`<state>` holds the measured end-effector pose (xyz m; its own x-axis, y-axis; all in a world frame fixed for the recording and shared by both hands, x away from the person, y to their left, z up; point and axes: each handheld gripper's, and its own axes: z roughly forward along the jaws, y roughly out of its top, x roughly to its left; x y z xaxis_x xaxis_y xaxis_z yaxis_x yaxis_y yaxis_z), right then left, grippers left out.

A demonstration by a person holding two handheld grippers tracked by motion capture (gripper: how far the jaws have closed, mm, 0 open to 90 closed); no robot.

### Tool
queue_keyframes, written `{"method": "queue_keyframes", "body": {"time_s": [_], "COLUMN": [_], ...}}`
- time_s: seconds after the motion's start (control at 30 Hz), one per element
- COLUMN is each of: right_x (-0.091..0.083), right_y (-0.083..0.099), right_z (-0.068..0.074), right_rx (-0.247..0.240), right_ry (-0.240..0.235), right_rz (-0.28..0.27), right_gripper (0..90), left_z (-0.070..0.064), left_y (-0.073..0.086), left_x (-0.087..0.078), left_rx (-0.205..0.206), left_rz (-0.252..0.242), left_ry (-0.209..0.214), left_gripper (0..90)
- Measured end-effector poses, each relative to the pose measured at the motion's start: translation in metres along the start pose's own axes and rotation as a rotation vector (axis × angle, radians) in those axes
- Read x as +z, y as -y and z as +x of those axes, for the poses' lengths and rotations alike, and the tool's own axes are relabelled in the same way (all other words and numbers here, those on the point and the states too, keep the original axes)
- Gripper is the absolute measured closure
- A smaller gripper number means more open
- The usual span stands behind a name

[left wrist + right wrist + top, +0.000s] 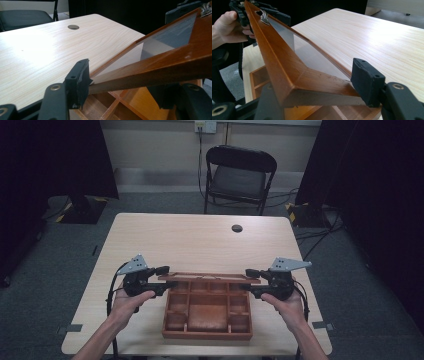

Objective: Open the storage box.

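Observation:
A brown wooden box point(207, 320) with several compartments stands on the table's near half. Its glass-paned lid point(210, 277) is tilted up off the box, hinged along the far side. My left gripper point(167, 276) is shut on the lid's left front corner and my right gripper point(247, 280) on the right front corner. In the left gripper view the lid frame point(162, 67) runs between the jaws of the left gripper point(120, 87), with open compartments point(120, 107) below. In the right gripper view the right gripper point(319, 97) clamps the lid frame point(282, 65). A small metal clasp point(263, 17) sits near its far end.
The light wooden table point(200, 240) has a round cable hole point(237, 228) at the back. A black folding chair point(240, 172) stands behind the table. Dark curtains hang on both sides, and cables lie on the floor at the right.

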<state>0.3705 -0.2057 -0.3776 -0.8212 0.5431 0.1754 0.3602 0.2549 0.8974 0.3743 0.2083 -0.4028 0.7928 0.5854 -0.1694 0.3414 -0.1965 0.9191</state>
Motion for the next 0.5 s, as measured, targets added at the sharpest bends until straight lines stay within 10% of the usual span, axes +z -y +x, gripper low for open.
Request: {"method": "queue_keyframes", "body": {"time_s": [0.5], "right_x": [0.0047], "right_y": [-0.0064], "right_z": [-0.0095], "right_rx": [0.020], "right_ry": [0.025], "right_rz": [-0.010], "right_gripper": [44.8], "left_z": [0.0058], "left_y": [-0.0094], "left_x": [0.0064], "left_rx": [0.002], "left_rz": [0.015], "left_ry": [-0.015], "left_gripper": [43.9]}}
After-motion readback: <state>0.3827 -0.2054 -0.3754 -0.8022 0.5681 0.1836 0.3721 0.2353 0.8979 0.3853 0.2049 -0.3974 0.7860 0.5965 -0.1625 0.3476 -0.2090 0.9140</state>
